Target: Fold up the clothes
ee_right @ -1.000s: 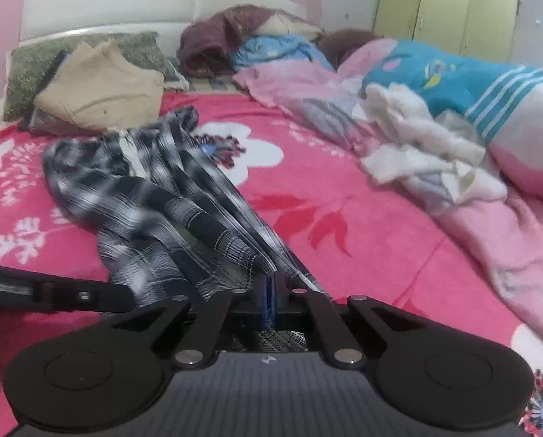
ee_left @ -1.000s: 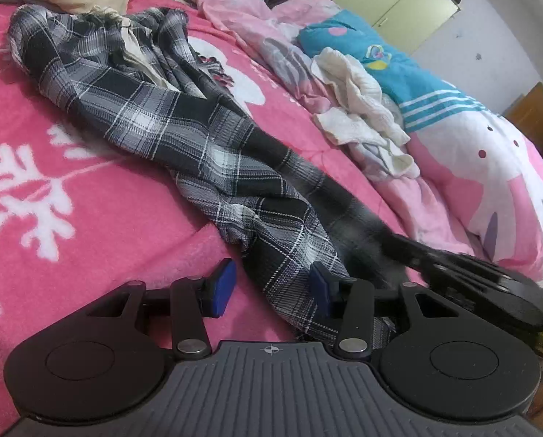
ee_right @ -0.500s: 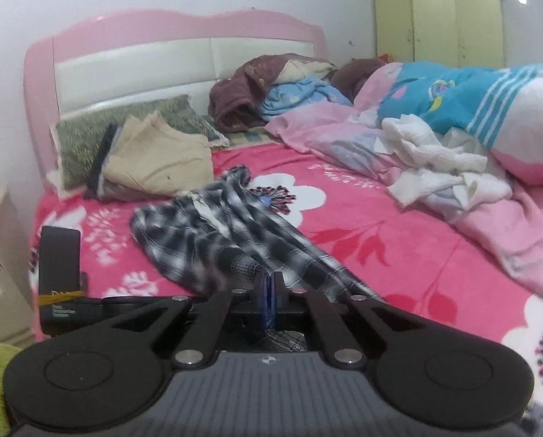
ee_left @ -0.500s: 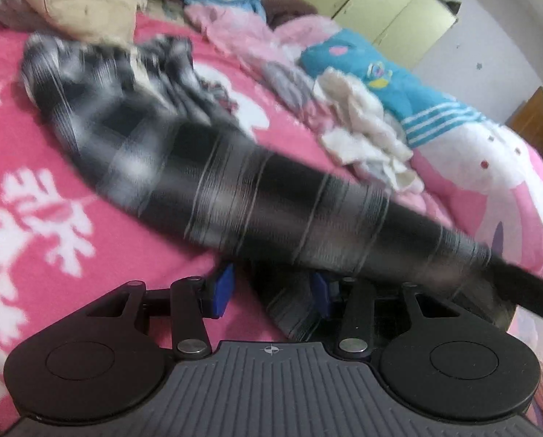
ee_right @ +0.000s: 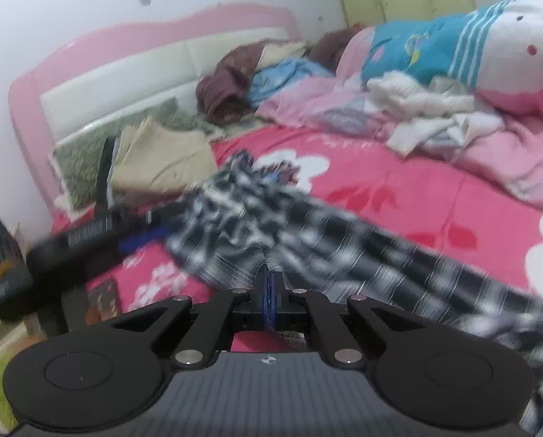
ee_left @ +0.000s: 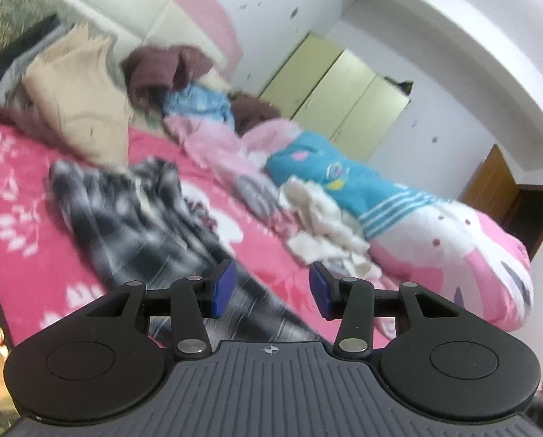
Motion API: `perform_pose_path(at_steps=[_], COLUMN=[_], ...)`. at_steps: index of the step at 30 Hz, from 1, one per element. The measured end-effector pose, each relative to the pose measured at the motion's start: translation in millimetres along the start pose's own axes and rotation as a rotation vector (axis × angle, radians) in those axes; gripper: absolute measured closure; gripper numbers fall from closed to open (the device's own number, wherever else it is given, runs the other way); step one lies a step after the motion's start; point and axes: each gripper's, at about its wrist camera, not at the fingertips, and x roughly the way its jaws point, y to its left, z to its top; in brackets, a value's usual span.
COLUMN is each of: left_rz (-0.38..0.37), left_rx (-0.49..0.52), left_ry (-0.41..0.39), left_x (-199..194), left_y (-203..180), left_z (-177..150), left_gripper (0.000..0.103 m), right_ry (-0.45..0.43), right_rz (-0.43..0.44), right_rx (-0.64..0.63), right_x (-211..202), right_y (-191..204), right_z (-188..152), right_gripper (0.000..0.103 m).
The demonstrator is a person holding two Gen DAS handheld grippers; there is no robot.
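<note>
Left tongs: we see our left gripper [ee_left: 271, 293] with its blue pads [ee_left: 223, 287] standing apart, nothing pressed between them; pink cover and a blurred strip of the shirt show through the gap.
Right tongs: our right gripper [ee_right: 268, 291] has its pads together, clamped on a fold of the checked shirt [ee_right: 308, 233].
Shirt: black-and-white checked, motion-blurred; in the right view it stretches from our pads up toward the middle of the bed and trails off to the lower right. In the left view the shirt [ee_left: 133, 225] lies across the pink cover, running down toward our left tongs.
Bed: a pink flowered cover [ee_right: 399, 196] with a pink and white headboard [ee_right: 125, 73] behind it.
Other clothes: a folded beige garment [ee_left: 78, 105] rests near the headboard, beside a dark maroon heap [ee_left: 162, 69] and a light blue piece [ee_left: 198, 103].
White heap: crumpled white cloth [ee_left: 319, 225] sits against the blue and pink quilt [ee_left: 381, 196].
Cupboard: pale yellow doors [ee_left: 344, 98] stand by the far wall.
Other tongs in sight: in the right view our left gripper [ee_right: 89, 240] appears blurred at the shirt's left edge; we cannot tell whether it touches.
</note>
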Motion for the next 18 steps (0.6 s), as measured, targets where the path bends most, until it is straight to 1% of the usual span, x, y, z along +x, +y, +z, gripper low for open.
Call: perform_pose_path(at_steps=[1,4,7,11,14,16,18], left_rz=[-0.005,-0.013,-0.014,0.009,0.015,0.031,0.045], left_rx=[0.005,0.015,0.039,0.067,0.072,0.079,0.074], left_ry=[-0.006,0.016,0.065,0.156,0.251,0.313,0.365], left_x=[0,5,16,34,49,57,63], left_y=[-1,-6,-10,-12,-12,-11,-9], left_z=[1,1,-2,-11,-21,-30,-36], left_gripper=[0.058,0.058,0.058,0.058,0.058,0.058,0.058], right_ry=[0.013,0.043,0.078,0.144,0.206,0.241,0.263], right_rz=[0.003,0.014,0.025,0.048,0.067,0.061,0.053], right_rx=[-0.008,-0.049,-0.129,-0.229,-0.275,-0.268,-0.247], right_x=[0,-1,-2,5,18,23,24], right_y=[4,21,40,59,67,68,66], right_z=[-4,-14,-24,-38,-49,-54,-58], right_gripper=[0.102,0.102,0.102,0.102,0.101,0.098,0.093])
